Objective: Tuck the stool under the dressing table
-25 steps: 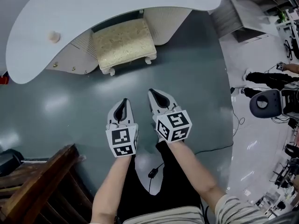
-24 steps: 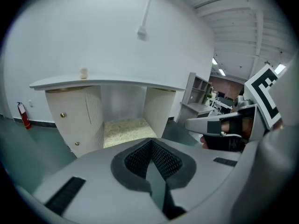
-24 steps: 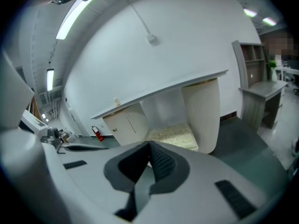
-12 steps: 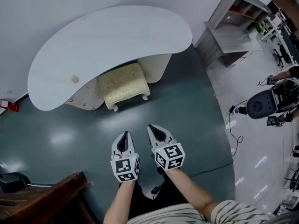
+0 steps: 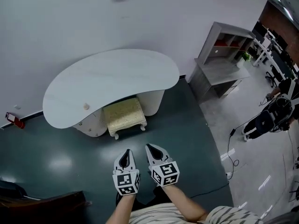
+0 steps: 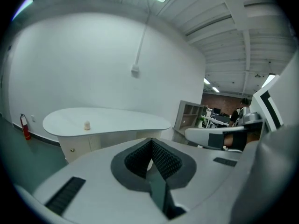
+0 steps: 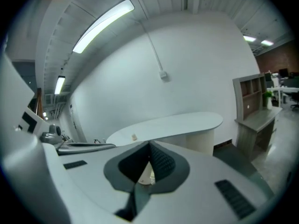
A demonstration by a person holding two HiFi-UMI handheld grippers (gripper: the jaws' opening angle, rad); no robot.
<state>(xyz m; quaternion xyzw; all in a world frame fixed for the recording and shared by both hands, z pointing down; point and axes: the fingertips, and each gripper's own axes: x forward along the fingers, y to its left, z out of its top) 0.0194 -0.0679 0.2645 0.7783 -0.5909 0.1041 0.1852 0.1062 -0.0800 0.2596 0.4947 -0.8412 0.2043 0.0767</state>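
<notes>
At the far left of the head view a red fire extinguisher (image 5: pixel 14 121) stands against the white wall, and a dark wooden piece of furniture (image 5: pixel 44 203) fills the bottom left corner. Further right, the pale kidney-shaped counter (image 5: pixel 112 80) stands against the wall on a dark green floor (image 5: pixel 51 153). A small pale knob-like object (image 5: pixel 86 106) rests near the counter's front left edge.

The stool (image 5: pixel 124 116) sits in the knee gap between the counter's two curved bases. Its back part lies under the overhanging top, while most of its cream patterned seat and its white front legs show in front of the edge.

Below the stool and well apart from it, the person's two forearms reach forward side by side. The left tongs (image 5: pixel 126 152) are pressed together with nothing between them. In the left gripper view their ribbed pads (image 6: pixel 161 157) meet at the tip, with the counter beyond them. Just beside them to the right, the right tongs (image 5: pixel 152 148) are likewise closed and empty. The right gripper view shows their tips joined. Both point towards the stool, and neither touches anything.

Right of the counter a grey open shelf unit (image 5: pixel 219 55) stands at the wall, where the floor changes to light glossy tiles. A dark cable (image 5: pixel 231 148) trails across these tiles. At the far right edge a person (image 5: pixel 280 111) in dark clothes is partly in view among office furniture.
</notes>
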